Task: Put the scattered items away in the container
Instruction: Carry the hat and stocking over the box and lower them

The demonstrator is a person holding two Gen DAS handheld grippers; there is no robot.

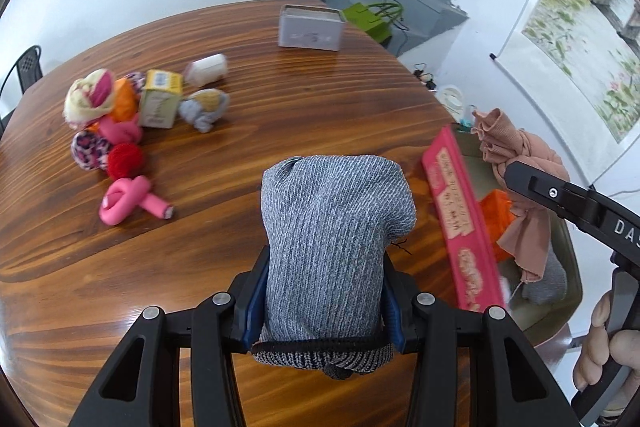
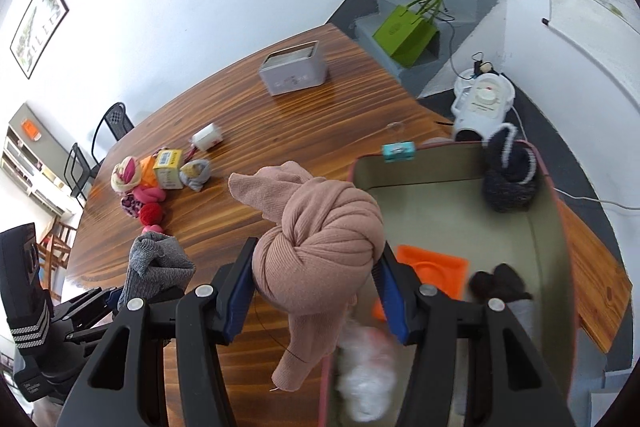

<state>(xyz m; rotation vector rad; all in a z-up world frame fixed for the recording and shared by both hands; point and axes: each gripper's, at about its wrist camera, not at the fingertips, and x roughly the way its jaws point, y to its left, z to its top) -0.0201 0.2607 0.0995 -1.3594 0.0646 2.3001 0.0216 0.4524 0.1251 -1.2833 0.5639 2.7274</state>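
A: A long wooden table [image 1: 280, 115] in a white-walled room, grey stairs behind, and a green bag [image 2: 408, 31] parked on a step. Where does the tidying stand?

B: The container [image 2: 560, 227], pink outside and olive inside, sits at the table's right end with a few things already in it. The right gripper [image 2: 316, 267] is pinching a knotted beige sock [image 2: 320, 227], hanging over the container's near rim. The left gripper [image 1: 326, 291] is clamped on a grey knit bundle [image 1: 336, 227], over bare table, just left of the container.

A: And the rest?

B: A cluster of rolled socks [image 1: 108, 131] and a small yellow box [image 1: 162, 99] lies well apart, toward the table's far left.

A: What could spoil it?

B: I'd say the beige sock's loose tail [image 2: 304, 355] dangles right at the rim; released there, it may drape over the wall or slide outside. The grippers are also near each other, so crowding the opening together risks a knock, or dragging the light container.
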